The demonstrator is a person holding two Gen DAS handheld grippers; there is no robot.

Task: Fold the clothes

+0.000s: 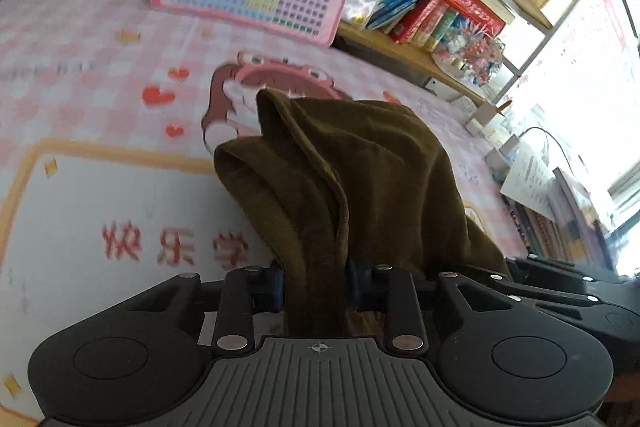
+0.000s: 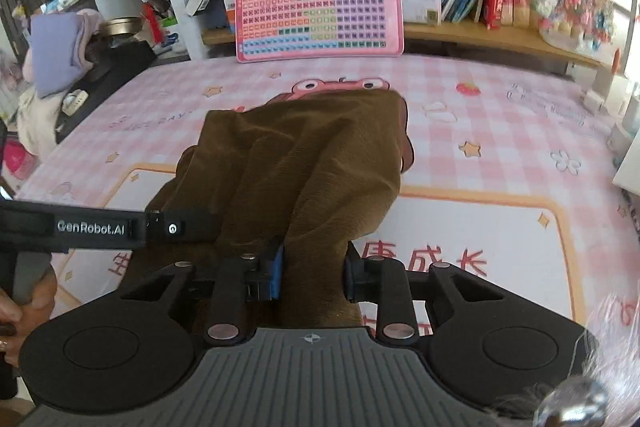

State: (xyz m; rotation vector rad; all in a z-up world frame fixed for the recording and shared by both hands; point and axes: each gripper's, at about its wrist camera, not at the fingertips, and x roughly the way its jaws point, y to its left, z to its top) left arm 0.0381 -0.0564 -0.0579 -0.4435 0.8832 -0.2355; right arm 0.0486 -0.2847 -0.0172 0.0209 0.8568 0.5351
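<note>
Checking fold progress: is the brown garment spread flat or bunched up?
Bunched. The brown garment hangs in thick folds, gathered between the left gripper and right gripper, not flat on the pink mat.

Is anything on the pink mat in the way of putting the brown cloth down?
Nothing visible blocks it. Both the left claw and right claw already pinch the brown cloth, and the pink mat around it looks bare. The pink keyboard toy leans at the far edge, well behind the cloth.

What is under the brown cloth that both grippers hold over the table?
Under the brown cloth lies the pink checked table mat. A cartoon figure shows only its eyes above the cloth's far edge; its body is covered. Both the left gripper and the right gripper clamp the cloth.
</note>
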